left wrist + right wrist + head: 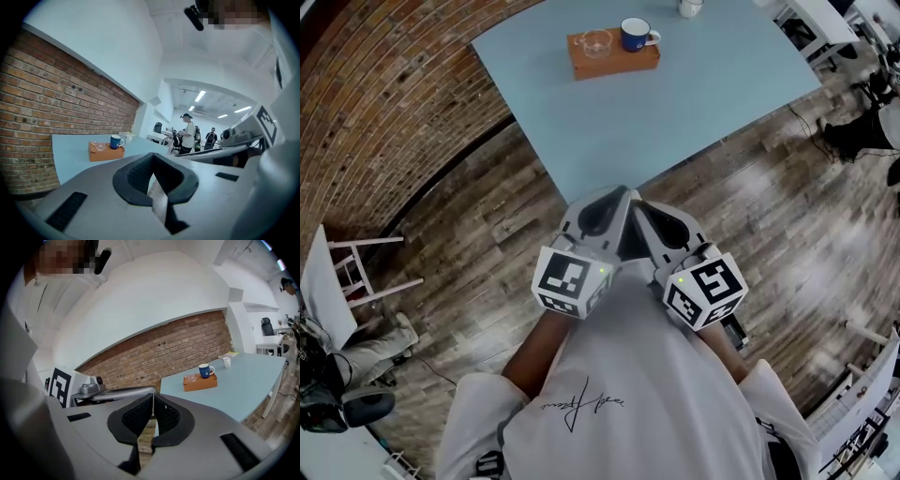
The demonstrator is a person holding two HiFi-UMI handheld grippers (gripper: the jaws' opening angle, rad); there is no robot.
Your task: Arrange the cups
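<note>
Both left tongs [617, 197] and right tongs [645, 208] closed, empty, near table [722, 94].

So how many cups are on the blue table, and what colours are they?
Blue mug: 1
Clear glass cup: 1
White cup: 1
Total: 3 cups
</note>
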